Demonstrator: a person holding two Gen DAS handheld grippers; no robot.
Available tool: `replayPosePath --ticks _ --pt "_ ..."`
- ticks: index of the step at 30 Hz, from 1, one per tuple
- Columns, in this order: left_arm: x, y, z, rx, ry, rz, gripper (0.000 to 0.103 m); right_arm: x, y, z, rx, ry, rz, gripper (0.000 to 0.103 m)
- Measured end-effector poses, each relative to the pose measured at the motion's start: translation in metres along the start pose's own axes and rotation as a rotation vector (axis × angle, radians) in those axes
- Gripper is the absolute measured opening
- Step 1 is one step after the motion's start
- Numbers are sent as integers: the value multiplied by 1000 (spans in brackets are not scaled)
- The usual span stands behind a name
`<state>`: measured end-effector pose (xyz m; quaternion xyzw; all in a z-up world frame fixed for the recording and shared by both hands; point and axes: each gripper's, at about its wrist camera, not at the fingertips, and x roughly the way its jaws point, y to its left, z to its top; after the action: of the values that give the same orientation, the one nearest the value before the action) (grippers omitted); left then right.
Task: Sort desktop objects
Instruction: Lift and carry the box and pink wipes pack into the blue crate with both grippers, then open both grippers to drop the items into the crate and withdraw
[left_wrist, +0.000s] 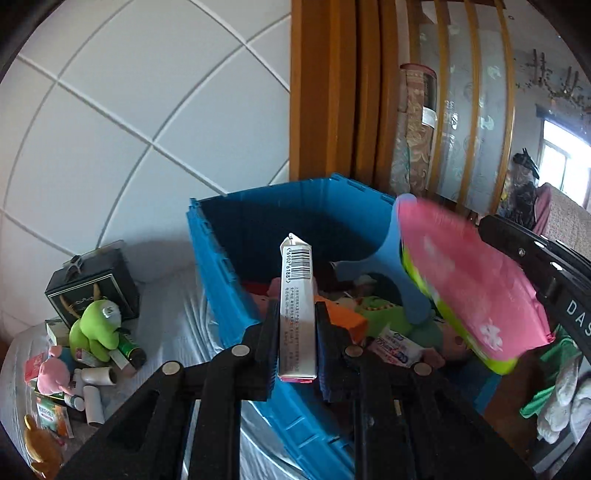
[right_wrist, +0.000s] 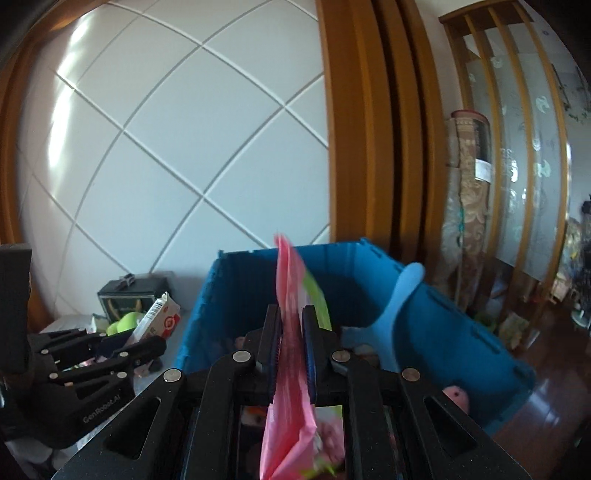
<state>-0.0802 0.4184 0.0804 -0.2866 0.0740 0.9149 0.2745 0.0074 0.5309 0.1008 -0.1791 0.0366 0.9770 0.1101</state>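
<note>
Each camera sits just behind its own jaws and looks forward, slightly downward, very near. Beyond both jaws stands the same blue crate (left_wrist: 236, 236) (right_wrist: 436, 321), with the white panelled wall (left_wrist: 129, 110) (right_wrist: 184, 129) behind it.

A slim white box (left_wrist: 297, 310) with a barcode stands on end, clamped between jaws above the near rim of the blue bin (left_wrist: 218, 266). A pink-and-green packet (left_wrist: 469, 280) hangs pinched by its edge over the bin's right side. Toys and packets fill the bin, a blue paddle (left_wrist: 391, 254) leaning inside.
</note>
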Motion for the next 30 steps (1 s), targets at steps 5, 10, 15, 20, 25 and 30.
replayPosePath --ticks 5,10,15,20,25,30 --pt "36 -52 8 61 131 -27 17 12 -54 -4 -3 63 -88 4" --pt "62 -79 -4 105 233 -33 17 31 -82 -29 20 161 -83 4" --pt "61 -97 -10 140 272 -27 28 32 -101 -50 45 221 -99 4" --pt "56 -99 -20 153 252 -34 76 35 -107 -64 38 259 -107 5" --pt "49 -100 -25 145 242 -57 76 34 -108 -71 21 270 -130 31" --pt "30 -98 -27 143 198 -69 76 27 -104 -72 -8 251 -162 93"
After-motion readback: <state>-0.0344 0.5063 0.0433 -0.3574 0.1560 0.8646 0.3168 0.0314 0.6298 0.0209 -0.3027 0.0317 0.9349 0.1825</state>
